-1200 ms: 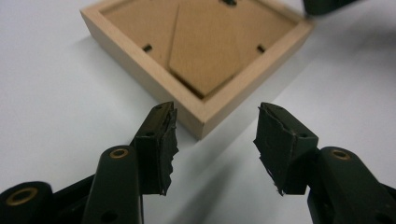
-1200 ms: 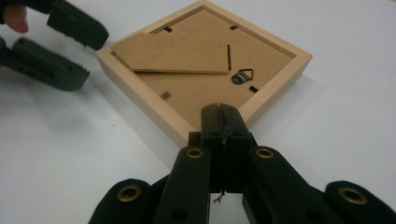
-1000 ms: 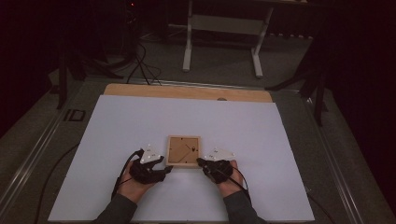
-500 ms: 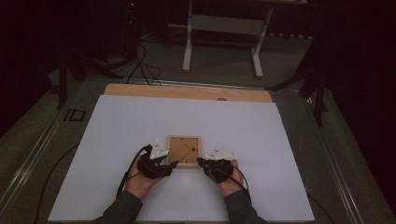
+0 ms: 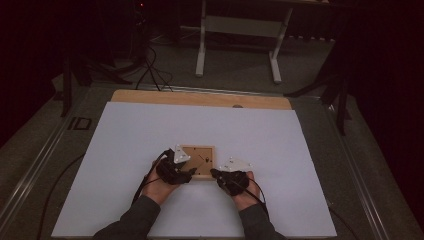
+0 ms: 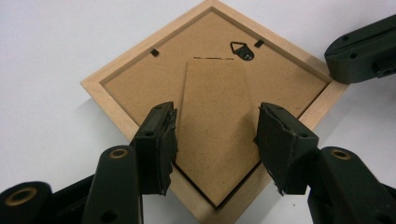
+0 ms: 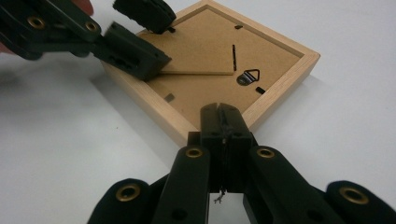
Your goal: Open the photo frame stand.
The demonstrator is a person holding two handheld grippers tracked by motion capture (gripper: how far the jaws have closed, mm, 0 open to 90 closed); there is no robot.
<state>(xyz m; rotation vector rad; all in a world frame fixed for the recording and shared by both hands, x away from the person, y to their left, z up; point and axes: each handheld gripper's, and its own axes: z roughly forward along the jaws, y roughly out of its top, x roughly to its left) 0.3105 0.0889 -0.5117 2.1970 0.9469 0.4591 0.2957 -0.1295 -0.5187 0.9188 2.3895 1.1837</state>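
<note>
Shifted rightward, left claw (image 6: 212, 140) gapes over wooden frame's (image 6: 112, 100) fibreboard back; right claw (image 7: 223, 123) clenched empty.

surface: white sheet (image 5: 150, 135) over a wooden table (image 5: 200, 97), wood bare along the far edge | frame: square wooden picture frame (image 5: 199, 161) lying flat, nearer the near edge, about midway across | left gripper (image 5: 186, 172): at the frame's left side, over its near-left corner | right gripper (image 5: 216, 175): just beside the frame's near-right corner | sleeves: dark, entering from the near edge
</note>
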